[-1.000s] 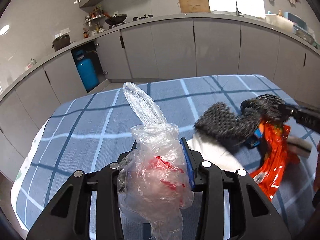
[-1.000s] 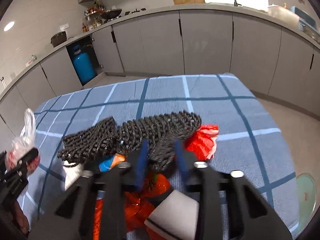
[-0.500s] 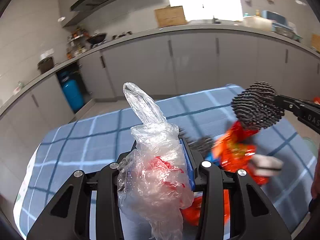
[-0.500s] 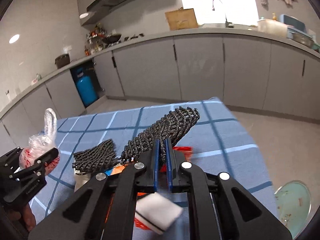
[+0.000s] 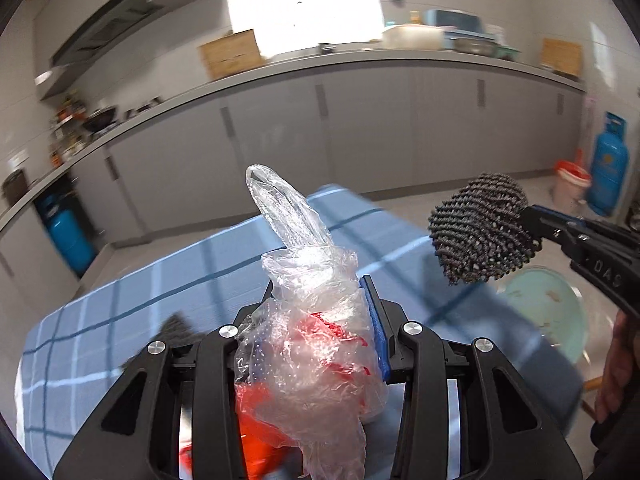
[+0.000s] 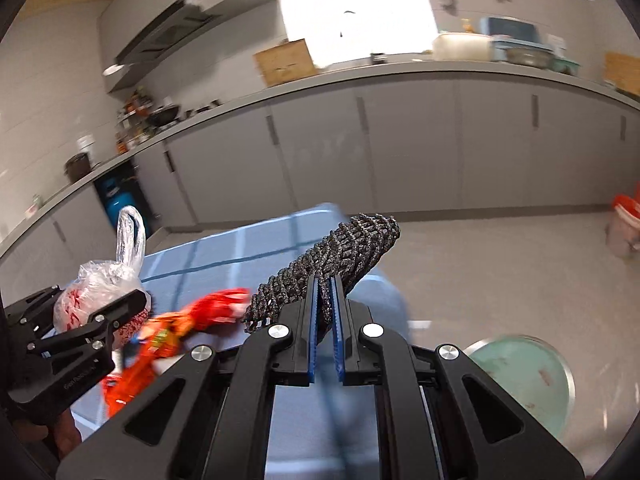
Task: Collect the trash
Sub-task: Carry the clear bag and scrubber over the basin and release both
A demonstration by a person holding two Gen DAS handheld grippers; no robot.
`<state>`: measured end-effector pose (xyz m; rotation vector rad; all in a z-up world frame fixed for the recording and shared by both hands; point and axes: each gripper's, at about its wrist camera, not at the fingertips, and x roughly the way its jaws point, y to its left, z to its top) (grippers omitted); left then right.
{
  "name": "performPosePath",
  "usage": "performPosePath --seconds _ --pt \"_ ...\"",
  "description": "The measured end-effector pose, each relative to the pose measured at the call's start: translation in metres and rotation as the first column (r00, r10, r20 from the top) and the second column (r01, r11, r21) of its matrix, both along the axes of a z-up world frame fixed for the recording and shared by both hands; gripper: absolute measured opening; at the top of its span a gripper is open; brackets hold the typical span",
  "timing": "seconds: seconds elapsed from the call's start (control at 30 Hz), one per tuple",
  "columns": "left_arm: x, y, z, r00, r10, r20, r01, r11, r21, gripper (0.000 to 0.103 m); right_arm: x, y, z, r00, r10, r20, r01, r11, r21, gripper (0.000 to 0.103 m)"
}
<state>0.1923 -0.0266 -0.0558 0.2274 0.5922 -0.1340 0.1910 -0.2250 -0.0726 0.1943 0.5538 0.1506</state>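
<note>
My left gripper [image 5: 316, 300] is shut on a crumpled clear plastic bag [image 5: 308, 344] with red scraps inside, held above the blue checked table [image 5: 200, 272]. It also shows in the right wrist view [image 6: 100, 284]. My right gripper [image 6: 325, 284] is shut on a black foam net sleeve [image 6: 332, 260], lifted off the table; it also shows at the right of the left wrist view [image 5: 480, 228]. An orange-red snack wrapper [image 6: 168, 336] lies on the table between the grippers.
A pale green round stool or bin top [image 6: 524, 376] stands on the floor right of the table. A red-rimmed bucket [image 5: 572, 184] and a blue gas cylinder [image 5: 610, 164] stand at the far right. Grey cabinets [image 6: 400, 148] line the back.
My right gripper closed on the black net sleeve and lifted it off the table, swinging right. Both views have turned right and up; the left gripper still holds the plastic bag.
</note>
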Motion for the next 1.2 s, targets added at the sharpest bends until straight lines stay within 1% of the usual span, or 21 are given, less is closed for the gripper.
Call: performPosePath --seconds 0.17,0.23,0.33,0.57,0.63,0.7,0.73,0.77,0.8,0.83,0.87,0.97,1.03,1.1,1.17,1.2 --pt "0.005 -0.059 -0.005 0.994 -0.109 -0.010 0.109 0.994 -0.006 0.040 -0.011 -0.059 -0.016 0.995 -0.100 -0.027 0.099 0.995 -0.010 0.009" --pt "0.005 -0.086 -0.009 0.987 -0.158 -0.019 0.158 0.987 -0.014 0.040 -0.018 -0.081 -0.023 0.990 -0.136 -0.038 0.135 0.991 -0.017 0.009" --pt "0.002 -0.116 -0.016 0.976 -0.217 -0.036 0.216 0.976 -0.020 0.040 -0.026 -0.106 -0.032 0.983 -0.172 -0.055 0.171 0.985 -0.022 0.009" --pt "-0.010 -0.170 -0.034 0.942 -0.329 -0.063 0.329 0.944 -0.017 0.041 -0.039 -0.146 -0.060 0.968 -0.232 -0.099 0.231 0.973 -0.016 0.009" --pt "-0.011 -0.180 -0.039 0.934 -0.349 -0.070 0.349 0.937 -0.016 0.041 -0.039 -0.153 -0.067 0.965 -0.238 -0.112 0.238 0.971 -0.014 0.009" --pt "-0.013 -0.190 -0.045 0.926 -0.369 -0.083 0.369 0.929 -0.015 0.044 -0.036 -0.158 -0.078 0.964 -0.229 -0.138 0.230 0.973 -0.012 0.009" --pt "-0.015 -0.193 -0.048 0.921 -0.379 -0.090 0.379 0.925 -0.015 0.048 -0.035 -0.159 -0.082 0.963 -0.225 -0.146 0.226 0.974 -0.012 0.011" --pt "-0.015 -0.195 -0.051 0.919 -0.384 -0.096 0.384 0.923 -0.013 0.060 -0.032 -0.161 -0.088 0.960 -0.230 -0.158 0.229 0.973 -0.022 0.013" --pt "-0.015 -0.197 -0.056 0.919 -0.381 -0.102 0.382 0.924 -0.007 0.070 -0.029 -0.164 -0.095 0.957 -0.231 -0.173 0.230 0.973 -0.027 0.016" --pt "-0.016 -0.199 -0.059 0.920 -0.380 -0.101 0.381 0.924 0.000 0.082 -0.027 -0.167 -0.100 0.955 -0.236 -0.179 0.235 0.972 -0.025 0.040" --pt "-0.015 -0.201 -0.062 0.919 -0.380 -0.101 0.383 0.924 0.011 0.083 -0.028 -0.172 -0.108 0.949 -0.257 -0.182 0.258 0.966 -0.020 0.060" --pt "-0.012 -0.203 -0.067 0.921 -0.371 -0.121 0.377 0.926 0.024 0.084 -0.029 -0.179 -0.119 0.938 -0.277 -0.210 0.279 0.960 -0.018 0.061" --pt "-0.009 -0.198 -0.069 0.929 -0.348 -0.122 0.354 0.935 0.029 0.088 -0.033 -0.185 -0.125 0.931 -0.292 -0.219 0.296 0.955 -0.018 0.061" --pt "-0.005 -0.190 -0.067 0.937 -0.327 -0.123 0.332 0.943 0.024 0.088 -0.038 -0.189 -0.127 0.925 -0.306 -0.228 0.311 0.950 -0.012 0.062" --pt "-0.002 -0.183 -0.064 0.944 -0.309 -0.117 0.313 0.950 0.019 0.090 -0.043 -0.193 -0.128 0.918 -0.322 -0.232 0.330 0.944 -0.006 0.067" --pt "-0.001 -0.178 -0.063 0.948 -0.297 -0.112 0.301 0.953 0.020 0.090 -0.045 -0.194 -0.128 0.916 -0.326 -0.232 0.335 0.942 -0.002 0.067"
